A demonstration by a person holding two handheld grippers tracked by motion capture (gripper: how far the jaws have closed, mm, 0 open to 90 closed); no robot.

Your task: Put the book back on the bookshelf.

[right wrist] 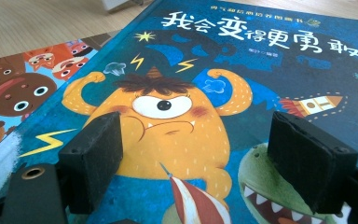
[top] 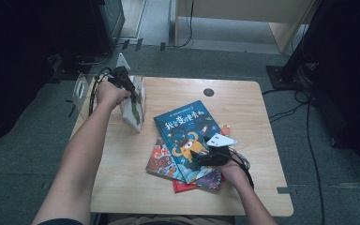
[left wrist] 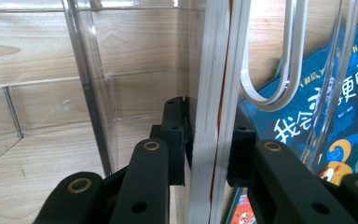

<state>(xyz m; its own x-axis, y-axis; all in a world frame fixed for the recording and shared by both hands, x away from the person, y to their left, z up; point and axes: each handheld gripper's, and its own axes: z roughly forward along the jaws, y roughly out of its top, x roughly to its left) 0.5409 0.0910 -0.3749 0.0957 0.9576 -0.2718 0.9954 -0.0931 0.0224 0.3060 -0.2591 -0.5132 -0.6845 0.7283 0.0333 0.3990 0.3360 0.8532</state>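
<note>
my left tongs (left wrist: 209,140) are closed on a thin white-edged book (left wrist: 214,116) that stands upright on its edge, one black pad on each face, pressing it from both sides. in the high view this book (top: 133,110) sits at the far left part of the desk (top: 243,187), inside a clear acrylic book stand (top: 82,89), and my left hand (top: 110,93) holds the left tongs (top: 124,82) over its top edge. in the left gripper view the stand's clear walls (left wrist: 88,93) rise just left of the book, and a white wire loop divider (left wrist: 284,70) hangs just to its right.

taking the blue picture book (top: 185,136) as the landmark: it lies flat near the middle of the desk, cover up, with an orange one-eyed monster and white chinese lettering on it. the upright book and the stand are to its left and a little farther back, close by but not touching it. under the blue book, toward my side, lie other picture books (top: 161,161), their corners sticking out at its near left and near right, with a red cover (top: 183,187) showing at the bottom of the stack.

my right tongs (top: 201,154) hover just over the near right corner of the blue book, held in my right hand (top: 232,171). in the right gripper view the right tongs (right wrist: 196,154) stand wide open above the monster on the blue cover (right wrist: 261,84), with nothing between the pads.
</note>
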